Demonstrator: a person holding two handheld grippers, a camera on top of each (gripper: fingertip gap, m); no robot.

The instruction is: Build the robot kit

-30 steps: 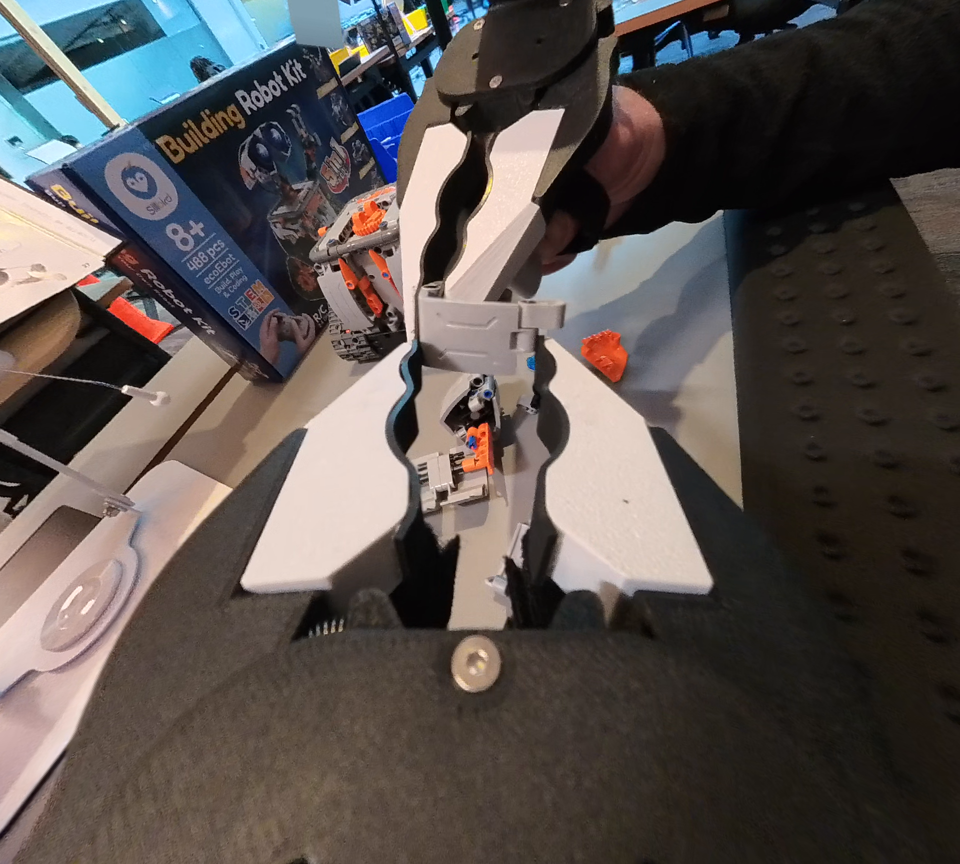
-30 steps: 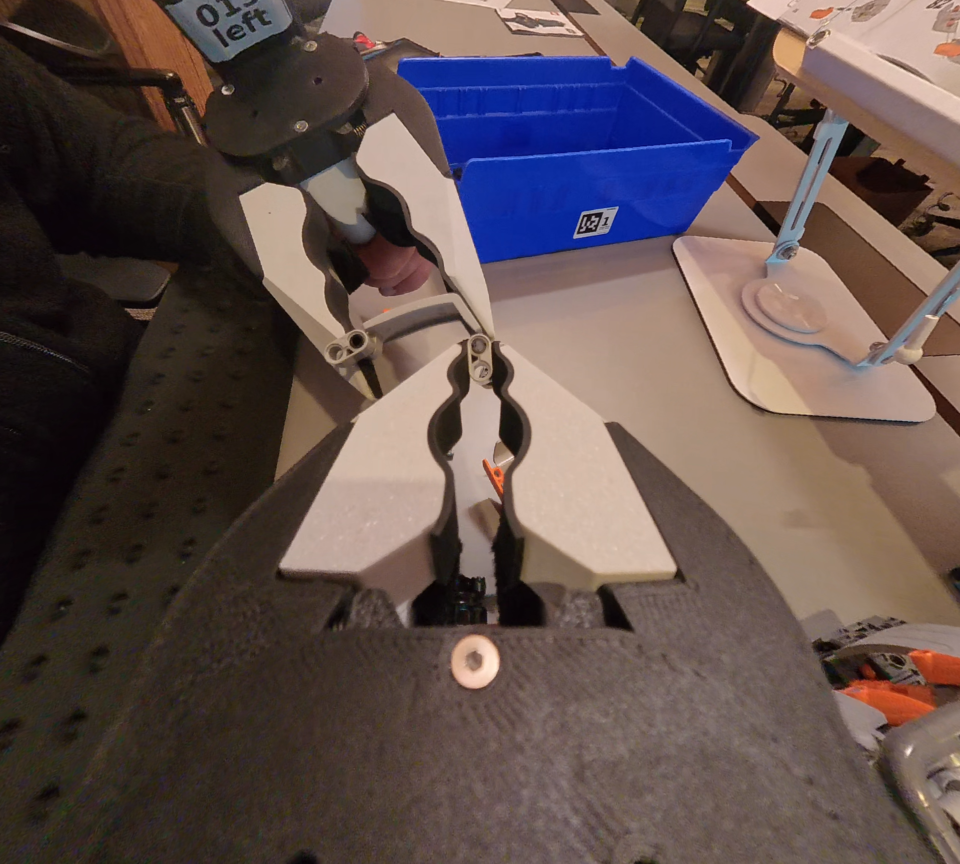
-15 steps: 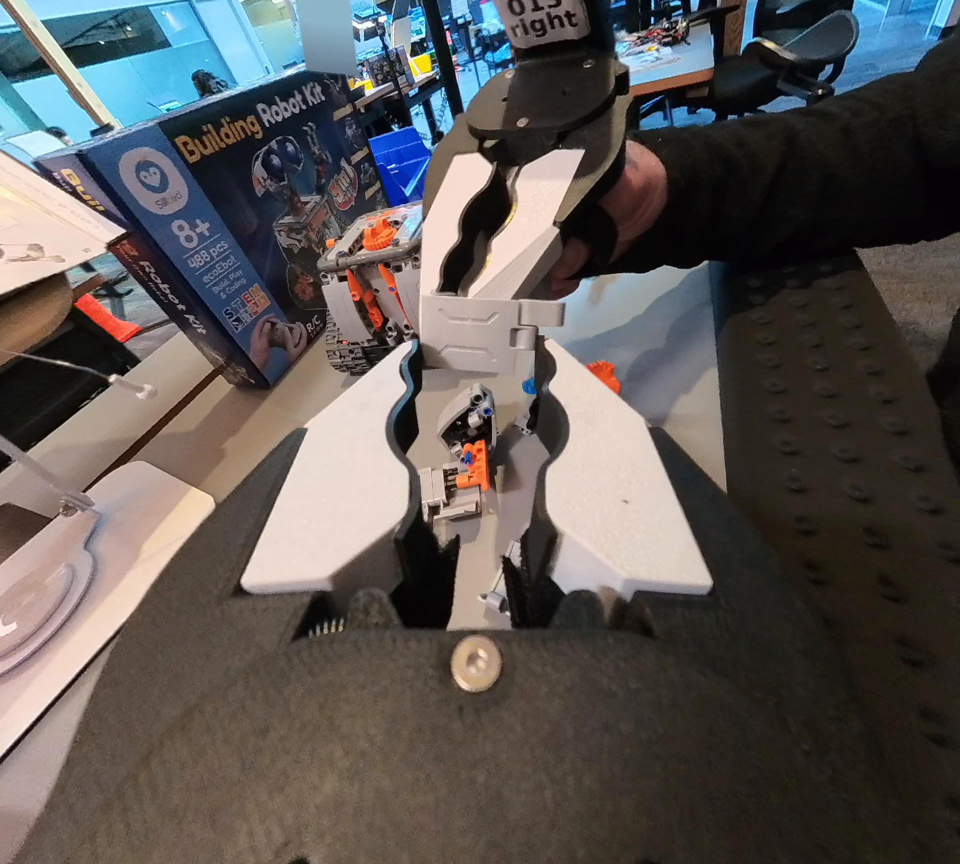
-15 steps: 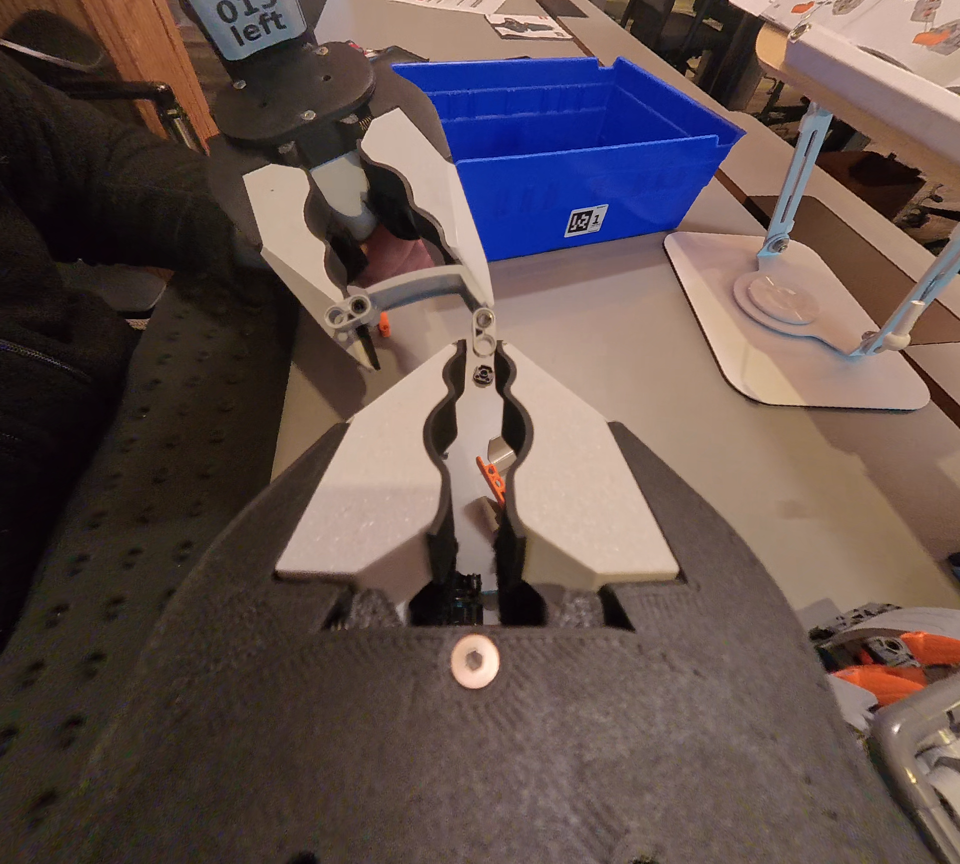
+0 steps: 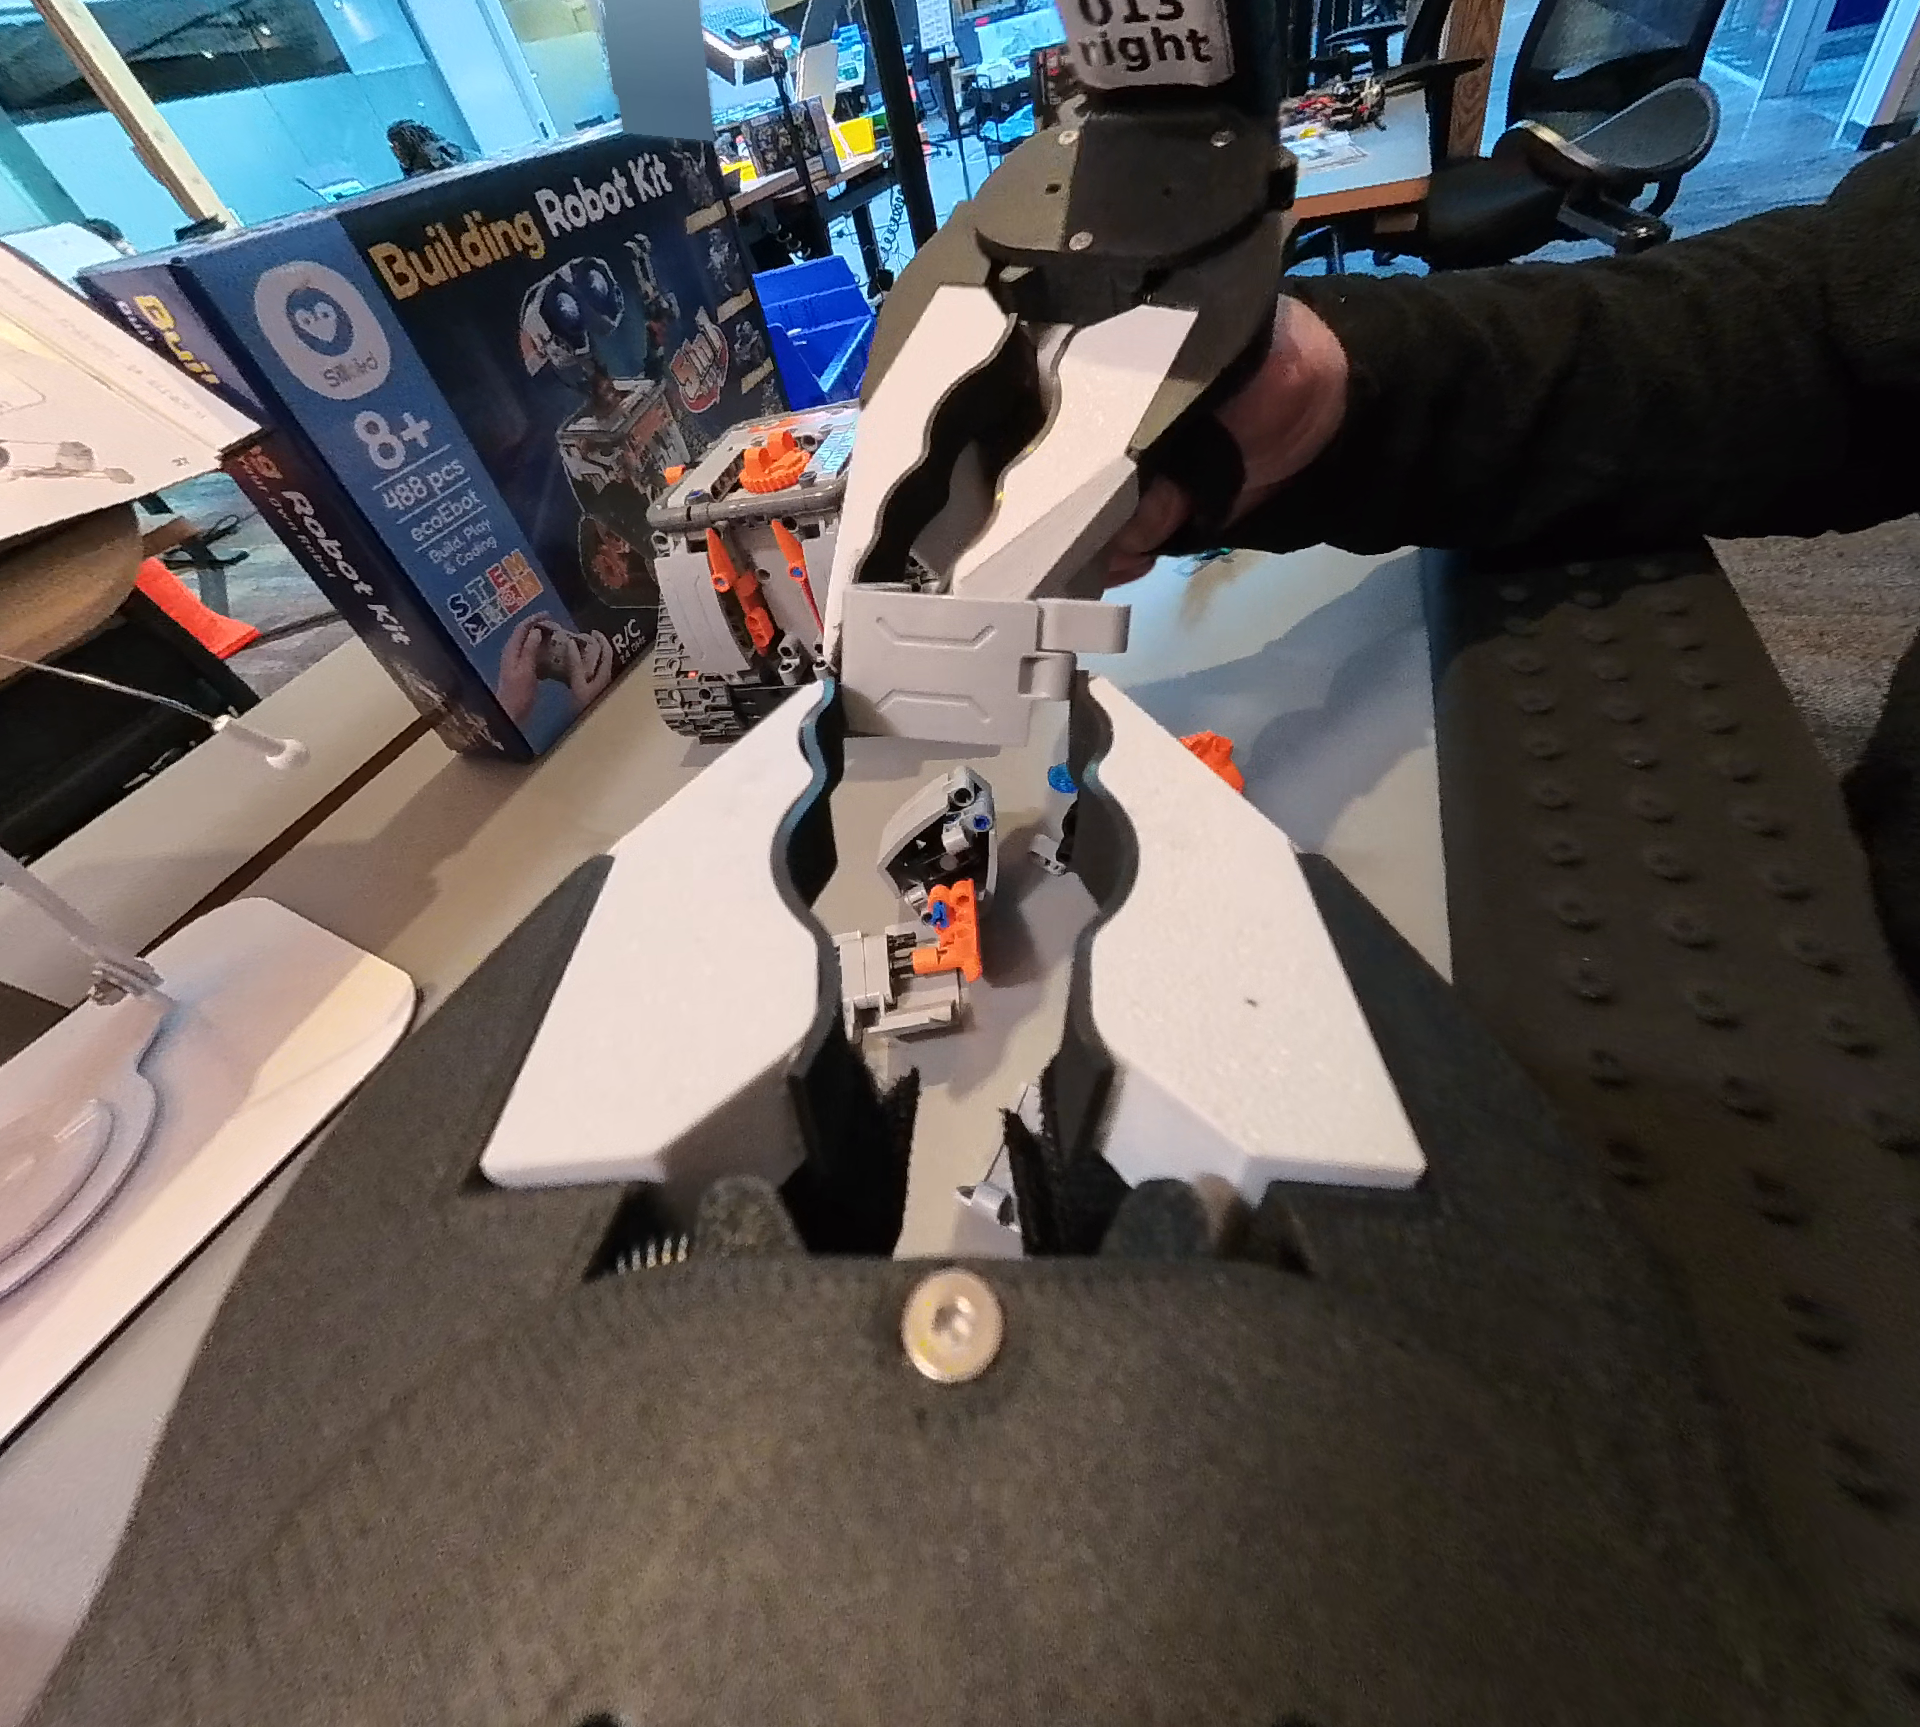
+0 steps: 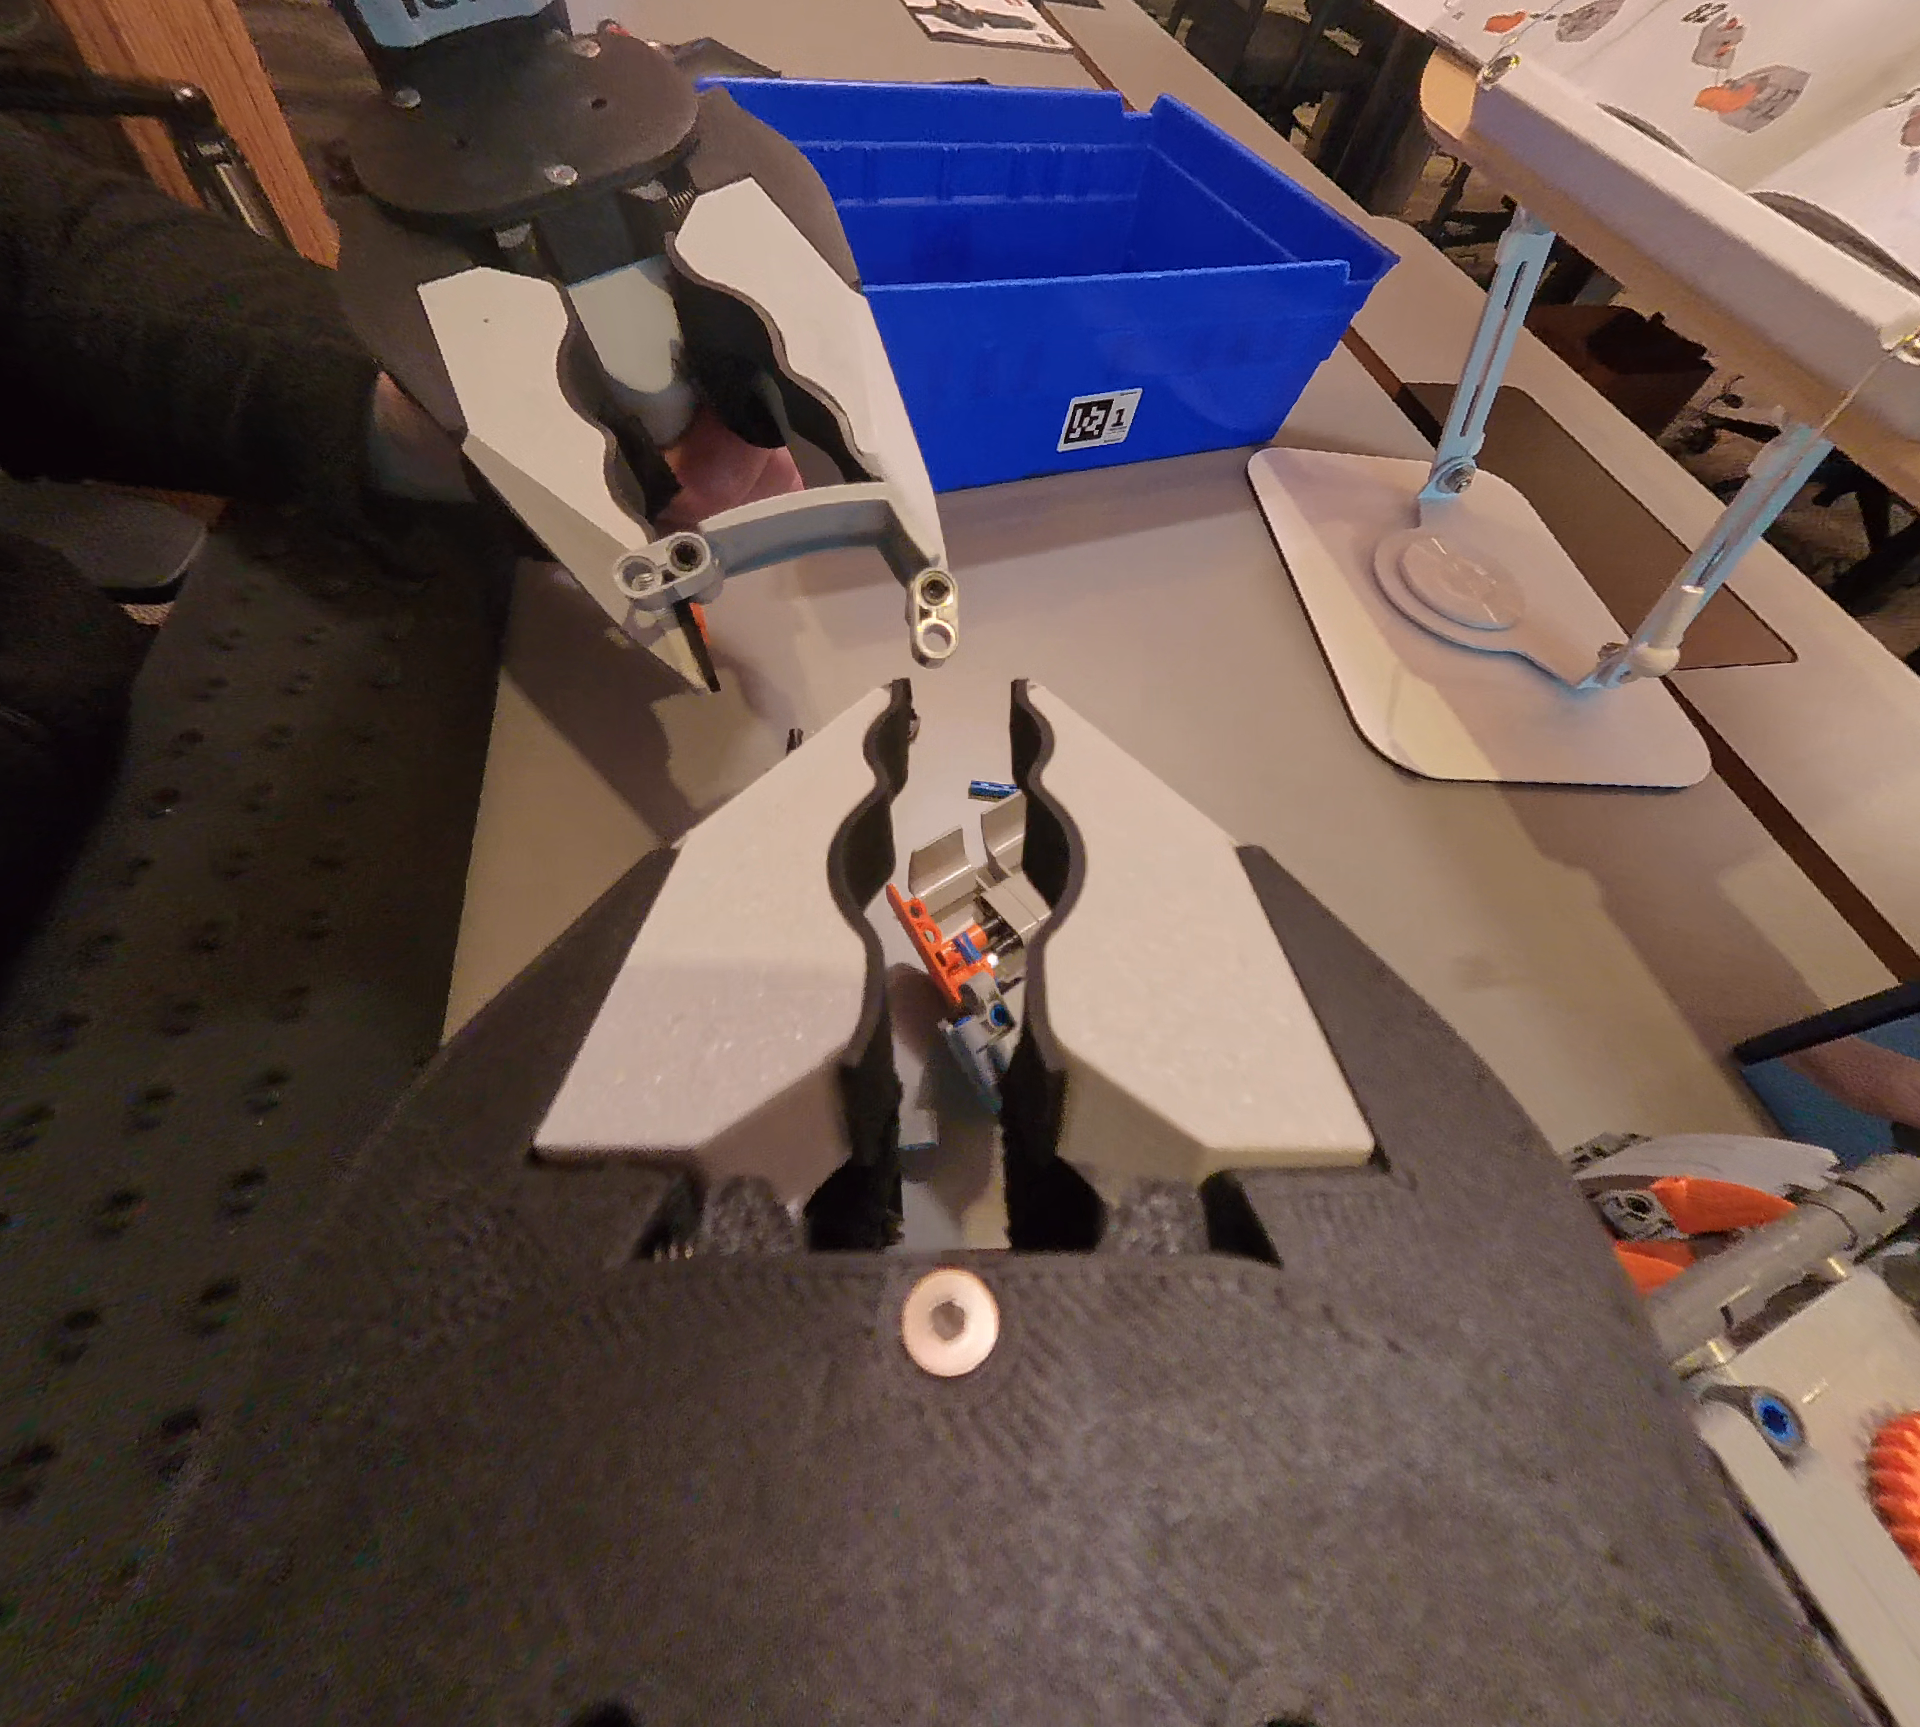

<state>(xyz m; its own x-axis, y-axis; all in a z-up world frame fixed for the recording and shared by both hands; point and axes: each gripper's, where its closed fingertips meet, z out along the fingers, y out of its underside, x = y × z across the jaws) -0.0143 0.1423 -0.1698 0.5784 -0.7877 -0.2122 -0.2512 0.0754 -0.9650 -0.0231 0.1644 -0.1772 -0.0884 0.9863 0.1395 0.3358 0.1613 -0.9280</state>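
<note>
The left gripper [image 6: 800, 628] is clamped across a curved grey brick panel [image 5: 951, 664], held in the air. The right gripper [image 6: 956, 690] hangs just beside the panel's free end with its fingers parted, gripping nothing. Below them a small grey-and-orange brick assembly [image 6: 961, 934] lies on the grey table [image 6: 1195, 638], with a blue bin [image 6: 1091, 295], a kit box [image 5: 447, 441] and a tracked brick robot [image 5: 743, 576] around.

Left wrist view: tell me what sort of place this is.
Probably a shared workshop or maker lab: a robot building kit box and half-built tracked model stand on the table, with more cluttered worktables and an office chair behind.
</note>
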